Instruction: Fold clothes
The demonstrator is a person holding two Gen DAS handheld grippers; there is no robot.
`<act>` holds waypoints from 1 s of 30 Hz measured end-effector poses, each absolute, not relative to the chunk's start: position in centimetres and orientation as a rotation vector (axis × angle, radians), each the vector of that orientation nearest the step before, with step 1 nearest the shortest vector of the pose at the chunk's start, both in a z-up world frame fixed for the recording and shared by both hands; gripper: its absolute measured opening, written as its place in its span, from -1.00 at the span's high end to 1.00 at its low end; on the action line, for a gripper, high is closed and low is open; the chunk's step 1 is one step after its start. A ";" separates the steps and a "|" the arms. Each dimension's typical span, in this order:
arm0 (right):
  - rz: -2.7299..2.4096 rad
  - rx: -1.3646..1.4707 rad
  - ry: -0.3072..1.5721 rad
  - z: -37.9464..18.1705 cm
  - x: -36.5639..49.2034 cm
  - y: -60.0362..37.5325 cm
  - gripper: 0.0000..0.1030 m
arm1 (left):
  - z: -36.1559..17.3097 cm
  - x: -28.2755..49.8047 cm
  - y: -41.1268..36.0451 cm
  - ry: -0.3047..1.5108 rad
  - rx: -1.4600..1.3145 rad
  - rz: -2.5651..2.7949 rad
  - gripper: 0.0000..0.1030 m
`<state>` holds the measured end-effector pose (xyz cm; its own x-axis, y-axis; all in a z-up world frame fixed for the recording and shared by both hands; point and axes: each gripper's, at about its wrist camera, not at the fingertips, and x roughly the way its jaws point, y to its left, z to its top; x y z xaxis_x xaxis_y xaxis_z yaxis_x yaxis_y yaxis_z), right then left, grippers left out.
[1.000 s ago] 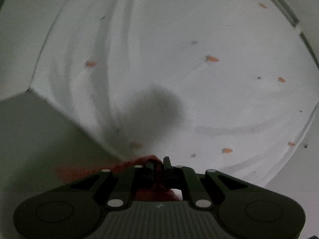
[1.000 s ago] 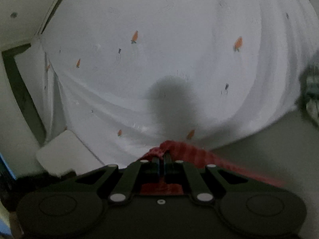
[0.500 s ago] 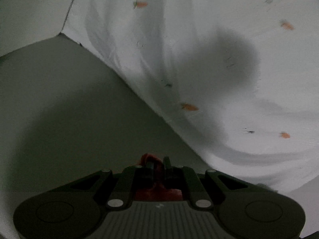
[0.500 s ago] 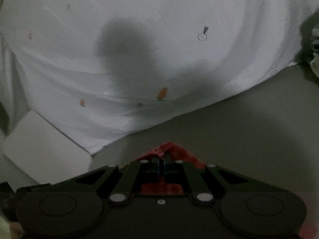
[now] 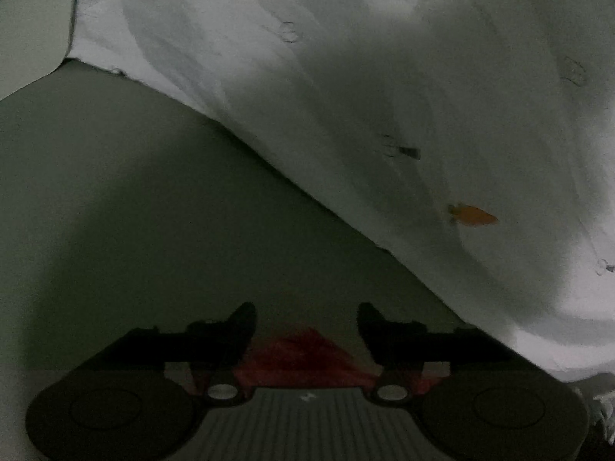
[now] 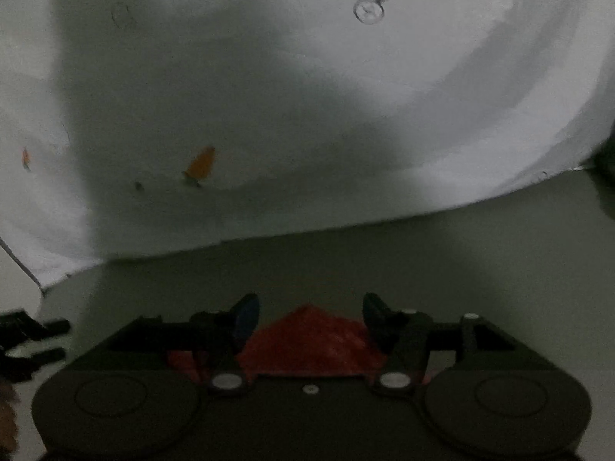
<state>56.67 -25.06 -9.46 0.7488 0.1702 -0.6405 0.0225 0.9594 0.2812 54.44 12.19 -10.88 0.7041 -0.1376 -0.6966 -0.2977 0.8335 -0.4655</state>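
both claws stand released: left gripper (image 5: 306, 317) and right gripper (image 6: 310, 309) each straddle a red cloth (image 6: 309, 342) corner, probably untouched; white sheet (image 5: 384, 96) toward twelve o'clock.

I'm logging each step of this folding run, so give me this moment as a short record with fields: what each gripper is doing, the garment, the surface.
left gripper: open, fingers spread, nothing pinched
right gripper: open, fingers spread, nothing pinched
red garment: lies between and below the fingers in both wrist views; only a small peak of it shows
white cloth: carrot print, spread ahead of both grippers, apart from the red garment
surface: plain grey-green, in shadow
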 end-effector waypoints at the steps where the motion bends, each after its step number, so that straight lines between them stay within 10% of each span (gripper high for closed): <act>1: 0.090 0.260 0.735 -10.2 56.6 -25.0 -0.18 | -11.3 54.2 12.5 0.801 -0.593 0.094 -0.19; 16: 0.256 -0.064 0.842 -17.2 60.2 -22.2 0.28 | -16.6 57.8 6.8 0.889 -0.250 -0.078 -0.16; 21: 0.301 -0.083 0.846 -17.0 60.3 -22.6 0.95 | -17.9 59.1 7.1 0.919 -0.298 -0.122 0.91; 30: 0.316 0.199 0.662 -12.7 62.6 -26.1 0.98 | -15.6 61.3 10.3 0.756 -0.515 -0.076 0.99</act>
<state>62.56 -26.14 -12.72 0.7438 0.3496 -0.5697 -0.2241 0.9334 0.2803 61.27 10.33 -15.58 0.7311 -0.2471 -0.6359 -0.1155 0.8738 -0.4724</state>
